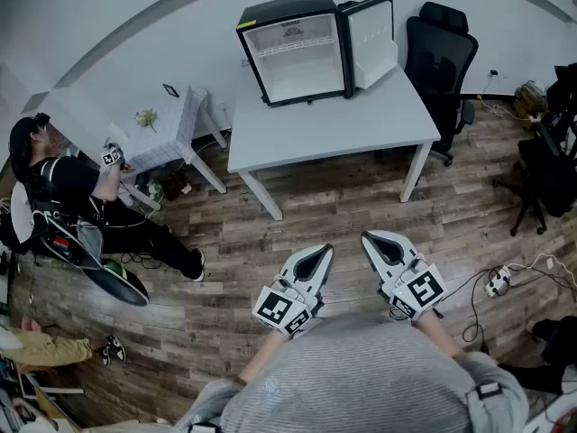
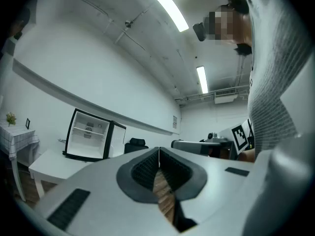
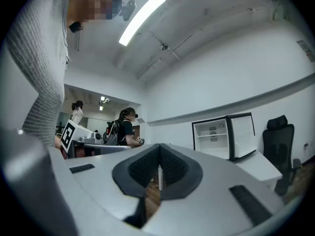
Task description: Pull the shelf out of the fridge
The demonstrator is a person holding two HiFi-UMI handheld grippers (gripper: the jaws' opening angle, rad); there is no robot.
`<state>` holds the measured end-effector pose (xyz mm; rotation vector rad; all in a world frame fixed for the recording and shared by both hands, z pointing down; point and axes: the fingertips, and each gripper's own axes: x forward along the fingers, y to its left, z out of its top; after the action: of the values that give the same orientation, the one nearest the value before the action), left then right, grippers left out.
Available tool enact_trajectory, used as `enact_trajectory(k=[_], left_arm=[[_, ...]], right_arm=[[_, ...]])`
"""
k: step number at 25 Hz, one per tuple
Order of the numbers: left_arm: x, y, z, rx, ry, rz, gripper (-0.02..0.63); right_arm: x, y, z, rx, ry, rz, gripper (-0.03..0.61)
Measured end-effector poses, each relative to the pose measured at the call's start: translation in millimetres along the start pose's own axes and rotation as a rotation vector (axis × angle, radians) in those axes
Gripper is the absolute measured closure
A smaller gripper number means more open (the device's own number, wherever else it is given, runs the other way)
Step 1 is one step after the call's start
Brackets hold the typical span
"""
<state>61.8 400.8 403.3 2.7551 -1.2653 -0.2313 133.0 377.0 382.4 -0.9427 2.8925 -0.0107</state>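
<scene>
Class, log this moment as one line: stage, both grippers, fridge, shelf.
stage: not started | left gripper: shut, empty | right gripper: shut, empty | fridge: on table, door open | shelf: inside fridge

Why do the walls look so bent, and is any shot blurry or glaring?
Head view: the wide lens bows the wall behind the fridge into an arc; all sharp. Left gripper view: the ceiling light burns white, corners go black. Right gripper view: same bending, another bright ceiling strip.

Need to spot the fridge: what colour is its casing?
The fridge casing is black, white inside; best in the head view.
</scene>
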Motion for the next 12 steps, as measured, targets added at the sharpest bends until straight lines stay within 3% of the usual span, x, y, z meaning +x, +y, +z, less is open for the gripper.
enact_trajectory(k=[12], left_arm=[[6.7, -6.3, -2.3, 0.007, 0.007, -0.005, 0.601]], right_arm=[[-5.7, -4.4, 1.3, -0.009, -0.008, -0.006, 0.566]])
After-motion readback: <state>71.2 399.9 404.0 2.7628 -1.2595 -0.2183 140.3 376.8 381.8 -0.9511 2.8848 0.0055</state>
